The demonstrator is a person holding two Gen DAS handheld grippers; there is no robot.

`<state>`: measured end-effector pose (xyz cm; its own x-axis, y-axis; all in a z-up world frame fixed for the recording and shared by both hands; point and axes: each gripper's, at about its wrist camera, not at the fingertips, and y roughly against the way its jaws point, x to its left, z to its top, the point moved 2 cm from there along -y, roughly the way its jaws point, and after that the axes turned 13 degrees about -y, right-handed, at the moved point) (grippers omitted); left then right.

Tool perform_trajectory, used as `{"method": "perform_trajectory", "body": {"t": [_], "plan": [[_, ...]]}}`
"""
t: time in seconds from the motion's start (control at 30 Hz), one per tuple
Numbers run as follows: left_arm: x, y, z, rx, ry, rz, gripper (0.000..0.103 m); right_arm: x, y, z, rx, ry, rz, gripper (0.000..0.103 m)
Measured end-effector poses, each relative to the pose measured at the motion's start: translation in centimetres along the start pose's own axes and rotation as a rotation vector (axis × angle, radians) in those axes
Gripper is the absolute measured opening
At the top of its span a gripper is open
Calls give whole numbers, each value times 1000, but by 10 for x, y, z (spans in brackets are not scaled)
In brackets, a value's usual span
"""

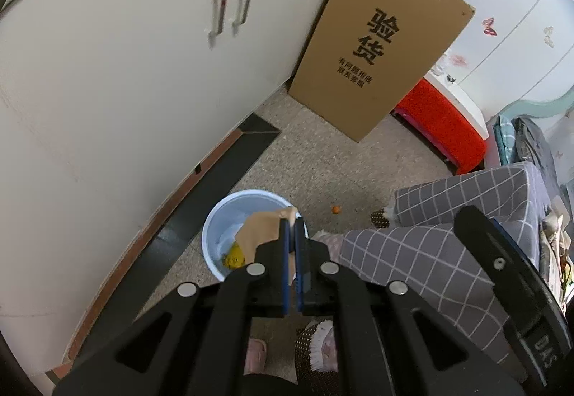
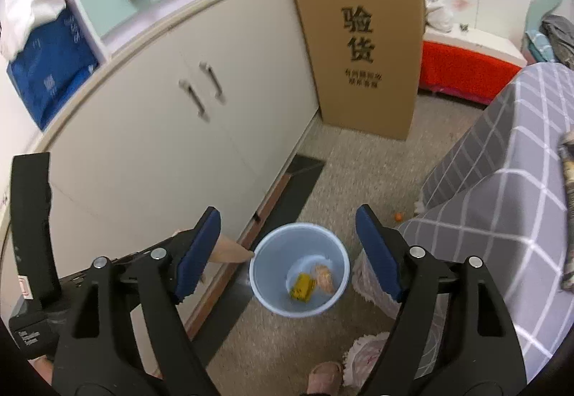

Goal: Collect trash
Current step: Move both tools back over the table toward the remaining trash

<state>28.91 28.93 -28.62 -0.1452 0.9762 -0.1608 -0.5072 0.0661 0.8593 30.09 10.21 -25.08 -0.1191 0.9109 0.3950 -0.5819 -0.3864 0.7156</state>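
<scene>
While the left gripper (image 1: 292, 222) holds a piece of brown paper (image 1: 263, 229) pinched flat between its closed jaws, the paper hangs over the near rim of the pale blue bin (image 1: 229, 202) on the floor (image 1: 315, 163). Empty, the right gripper (image 2: 288, 234) stands with its jaws spread wide above the same bin, which sits beside the white cabinet (image 2: 150, 152). On the bin's bottom lie a yellow packet (image 2: 302, 285) and a crumpled pinkish wrapper (image 2: 324, 277).

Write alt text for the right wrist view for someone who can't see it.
The open right claw hangs empty above a round pale blue plastic bin on speckled flooring, holding a yellow wrapper and crumpled pinkish paper. At left, the left claw pinches a tan paper scrap.
</scene>
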Motion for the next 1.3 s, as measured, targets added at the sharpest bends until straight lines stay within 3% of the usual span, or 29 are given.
{"method": "perform_trajectory", "body": {"t": [0.2,0.23,0.27,0.33,0.53,0.93,1.1,1.3], "plan": [[-12,10,19,-29,-18,-4,5,-7,24,11,-75,-38,21,78],[-13,10,21,-24,-19,-6,13,-9,29,12,-85,-45,24,78],[-14,10,23,-11,-17,-9,37,-10,33,14,-91,-50,30,78],[-13,14,23,-20,13,1,70,-13,42,16,-105,-60,39,79],[-20,34,13,-49,36,-11,71,-23,62,16,-117,-89,48,79],[-65,98,-12,-134,-44,-7,75,-52,127,3,-161,-156,81,79],[-112,125,-21,-181,-173,-1,75,-86,166,-1,-216,-225,80,80],[-191,133,-42,-213,-405,0,76,-143,209,-9,-284,-313,32,81]]}}
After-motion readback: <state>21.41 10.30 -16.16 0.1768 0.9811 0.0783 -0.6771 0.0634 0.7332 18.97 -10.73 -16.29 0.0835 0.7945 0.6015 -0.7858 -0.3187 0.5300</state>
